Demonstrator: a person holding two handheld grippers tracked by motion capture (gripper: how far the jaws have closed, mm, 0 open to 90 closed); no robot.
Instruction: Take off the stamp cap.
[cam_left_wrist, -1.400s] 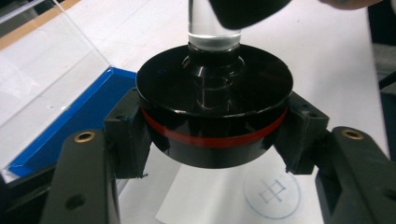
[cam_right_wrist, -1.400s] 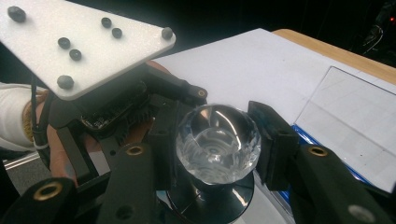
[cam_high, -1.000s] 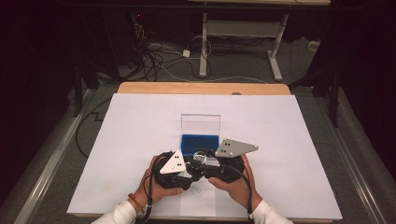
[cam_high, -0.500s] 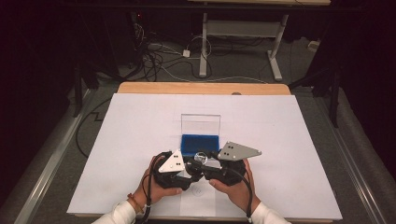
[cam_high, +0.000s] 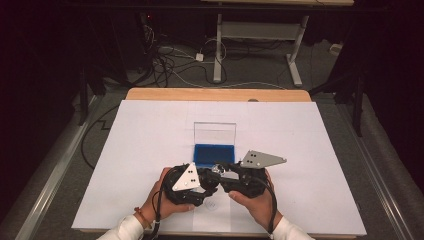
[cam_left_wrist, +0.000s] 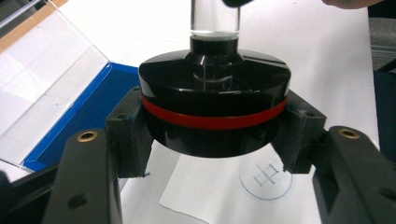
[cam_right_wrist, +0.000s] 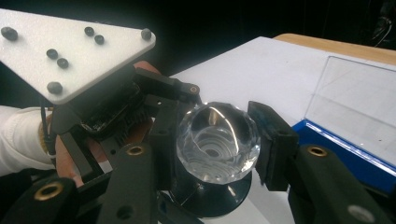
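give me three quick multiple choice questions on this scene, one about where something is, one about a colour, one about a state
1. Where is the open blue-lined case with the clear lid?
A. on the white table just beyond the two grippers
B. on the floor
C. at the table's far right corner

2. What colour is the band around the round black base?
A. yellow
B. red
C. green

3. How does the right gripper stand?
A. wide open over the case
B. lying on the table
C. shut on the clear faceted crystal top

Answers:
1 A, the high view shows it just past the grippers.
2 B, the left gripper view shows a red stripe on the base that the left gripper clamps.
3 C, its pads press the crystal's sides.
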